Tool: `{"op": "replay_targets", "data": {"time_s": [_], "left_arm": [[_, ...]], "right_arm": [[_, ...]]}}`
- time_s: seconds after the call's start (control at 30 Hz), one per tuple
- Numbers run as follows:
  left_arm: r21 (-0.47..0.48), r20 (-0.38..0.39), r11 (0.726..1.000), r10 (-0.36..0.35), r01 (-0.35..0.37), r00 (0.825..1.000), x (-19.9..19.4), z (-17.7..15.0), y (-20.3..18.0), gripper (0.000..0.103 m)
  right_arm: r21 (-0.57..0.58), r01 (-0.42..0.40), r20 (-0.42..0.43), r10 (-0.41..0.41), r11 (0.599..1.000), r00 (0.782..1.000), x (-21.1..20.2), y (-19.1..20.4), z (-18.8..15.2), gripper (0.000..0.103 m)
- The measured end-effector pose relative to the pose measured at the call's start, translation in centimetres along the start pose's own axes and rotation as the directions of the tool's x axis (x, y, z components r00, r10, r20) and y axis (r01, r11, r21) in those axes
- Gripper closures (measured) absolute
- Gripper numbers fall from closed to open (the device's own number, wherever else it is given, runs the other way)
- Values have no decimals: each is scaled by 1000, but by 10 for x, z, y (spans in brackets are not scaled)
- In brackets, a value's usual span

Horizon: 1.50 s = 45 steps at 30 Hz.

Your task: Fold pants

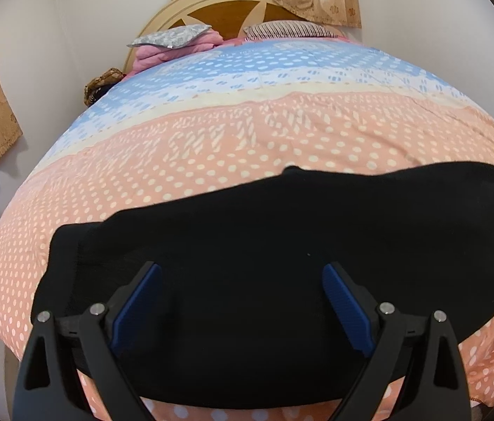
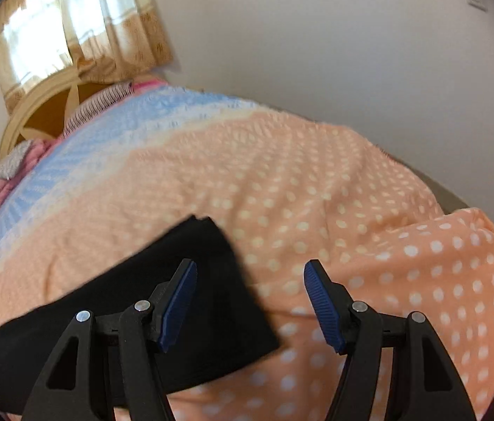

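Observation:
Black pants (image 1: 282, 231) lie flat across the near part of a bed, stretching from lower left to the right edge in the left wrist view. My left gripper (image 1: 241, 270) hovers over their middle, open, blue pads apart with only the flat cloth seen between them. In the right wrist view the pants (image 2: 194, 301) end in a squared edge at centre left. My right gripper (image 2: 250, 270) is open above that end; its left finger is over the black cloth, its right finger over the bedspread. Neither holds anything.
The bedspread (image 1: 211, 147) is peach with white dots, turning blue and white toward the headboard (image 1: 225, 3). Pillows and pink folded bedding (image 1: 173, 44) sit at the head. Curtains (image 2: 71, 24) hang behind. A white wall runs along the bed's right side (image 2: 352, 52).

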<state>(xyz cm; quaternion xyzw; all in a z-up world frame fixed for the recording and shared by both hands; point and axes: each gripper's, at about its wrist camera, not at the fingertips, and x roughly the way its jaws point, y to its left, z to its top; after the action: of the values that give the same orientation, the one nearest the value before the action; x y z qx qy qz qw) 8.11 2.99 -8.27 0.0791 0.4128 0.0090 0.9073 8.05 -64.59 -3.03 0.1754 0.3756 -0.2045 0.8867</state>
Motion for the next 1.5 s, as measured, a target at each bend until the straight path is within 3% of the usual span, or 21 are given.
{"op": "replay_targets", "data": {"time_s": [0.17,0.23,0.3,0.37,0.4,0.47,0.6,0.7,0.77,0.87,0.97,1.1,1.23,1.3,1.37,1.43,1.5], "left_arm": [[13,-4,1000,11,-11,1000,-2,2,-7,7],[16,-2,1000,16,-16,1000,-2,3,-7,7],[13,-12,1000,17,-17,1000,2,3,-7,7],[10,-21,1000,15,-14,1000,6,3,-8,7],[9,-23,1000,13,-13,1000,6,3,-9,7],[6,-23,1000,4,-3,1000,6,2,-9,7],[3,-20,1000,-10,10,1000,5,1,-7,7],[-6,-21,1000,-16,16,1000,5,0,-4,7],[-18,-19,1000,-20,19,1000,5,0,-1,7],[-34,-13,999,-29,28,999,5,0,3,7],[-44,-8,998,-40,40,999,5,-1,5,7],[-49,-4,997,-61,61,998,3,-3,7,7],[-60,7,996,-70,70,998,0,-5,14,7],[-71,10,995,-68,69,998,-1,-5,20,7],[-86,19,994,-60,62,998,-2,-4,26,7],[-98,22,994,-53,55,998,-1,-4,32,7],[-108,21,993,-53,55,998,2,-4,37,7]], "right_arm": [[-28,-94,-120,90,995,989,33,8,-4,38],[-53,-103,-131,95,993,987,35,16,-11,39],[-114,-105,-128,91,988,988,32,27,-18,53],[-127,-143,-143,125,982,982,28,30,-21,83],[-116,-186,-159,167,976,973,30,27,-21,84],[-116,-187,-158,168,975,973,33,26,-21,84],[-4,-211,-132,208,978,969,41,15,-18,83],[-41,-139,-126,133,989,983,33,27,-18,89],[-105,-99,-76,91,990,993,16,44,-15,90],[-172,-88,20,93,981,995,-26,73,-11,91],[-235,-180,60,199,955,978,-68,113,-14,91],[-375,-314,-5,337,872,942,-97,199,-50,91],[-486,-395,-97,401,780,911,-93,276,-106,91],[-554,-397,-136,392,731,910,-80,317,-140,91],[-594,-376,-144,366,711,920,-70,337,-166,89],[-630,-337,-125,336,700,934,-58,353,-192,81],[-649,-318,-93,342,691,935,-60,356,-210,54]]}}
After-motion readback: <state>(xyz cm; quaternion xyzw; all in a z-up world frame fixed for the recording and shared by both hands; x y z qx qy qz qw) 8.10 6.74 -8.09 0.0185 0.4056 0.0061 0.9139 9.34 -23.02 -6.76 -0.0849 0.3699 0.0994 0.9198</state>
